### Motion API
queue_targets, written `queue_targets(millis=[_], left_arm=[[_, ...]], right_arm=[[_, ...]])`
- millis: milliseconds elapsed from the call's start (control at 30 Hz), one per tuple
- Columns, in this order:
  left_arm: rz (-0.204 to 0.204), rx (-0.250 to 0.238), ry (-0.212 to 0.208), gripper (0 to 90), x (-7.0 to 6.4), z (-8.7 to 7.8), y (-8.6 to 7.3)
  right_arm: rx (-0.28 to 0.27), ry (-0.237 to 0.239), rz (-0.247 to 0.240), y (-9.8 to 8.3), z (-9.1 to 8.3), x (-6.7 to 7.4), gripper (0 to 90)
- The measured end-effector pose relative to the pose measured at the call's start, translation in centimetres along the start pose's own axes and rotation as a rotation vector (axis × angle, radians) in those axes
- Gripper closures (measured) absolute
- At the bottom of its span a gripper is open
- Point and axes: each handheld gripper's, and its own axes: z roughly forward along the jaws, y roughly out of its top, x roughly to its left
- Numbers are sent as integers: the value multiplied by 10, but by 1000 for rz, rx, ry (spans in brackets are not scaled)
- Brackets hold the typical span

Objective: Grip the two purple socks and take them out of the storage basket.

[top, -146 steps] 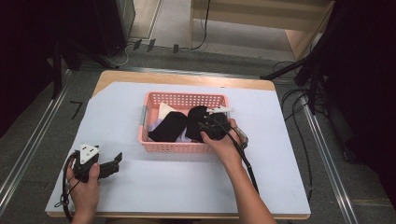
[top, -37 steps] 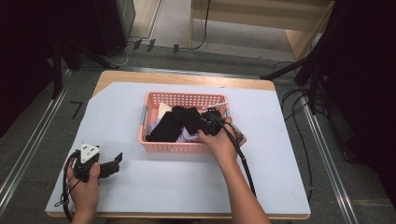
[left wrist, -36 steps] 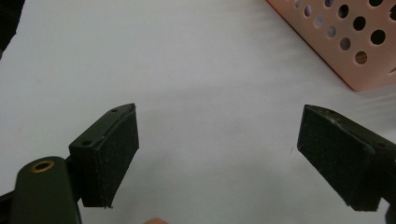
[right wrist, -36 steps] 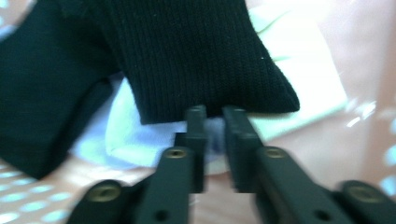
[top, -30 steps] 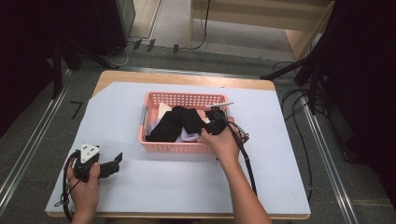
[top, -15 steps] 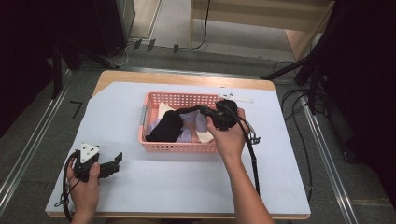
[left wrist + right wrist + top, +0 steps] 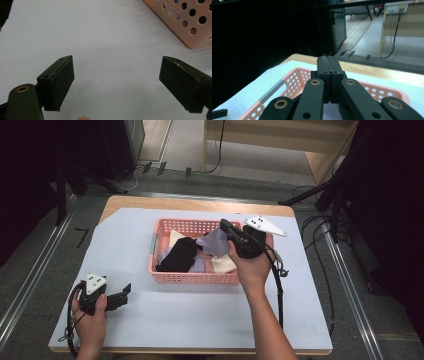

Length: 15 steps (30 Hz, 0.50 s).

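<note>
— Over the far middle of the table, what sits there?

— A pink basket (image 7: 190, 277) with holes in its walls stands on the pale sheet (image 7: 200, 320) that covers the table. It holds a heap of cloth: a black piece (image 7: 179, 255) at the left, a cream piece (image 7: 222, 265) at the right, a lilac cloth (image 7: 214, 241) lifted above them.

— Who lifts the lilac one?

— I do. My right tongs (image 7: 226, 227) are above the basket's right end, jaws pressed together on the upper edge of that cloth, so it hangs from them down to the heap. From the right gripper view the two jaws meet flat with no gap, and the basket's rim (image 7: 294, 75) lies below them.

— And your left hand?

— My left tongs (image 7: 125, 292) are low at the near left of the table, well apart from the basket, pointing toward it. Their jaws stand wide, nothing between them. In the left gripper view both black pads (image 7: 61, 82) hang over bare sheet, and the basket's corner (image 7: 197, 30) shows at the upper right.

— Does the left touch the sheet?

— I cannot tell.
</note>
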Motion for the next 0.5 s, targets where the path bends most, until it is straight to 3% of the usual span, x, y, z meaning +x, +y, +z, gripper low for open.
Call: queue_targets(millis=[200,500], left_arm=[[-3,-2,0,137,0,0,0],[-4,-3,1,137,0,0,0]], right_arm=[[-50,-38,-26,13,-9,-5,900],[-191,-138,-37,34,-40,-25,900]])
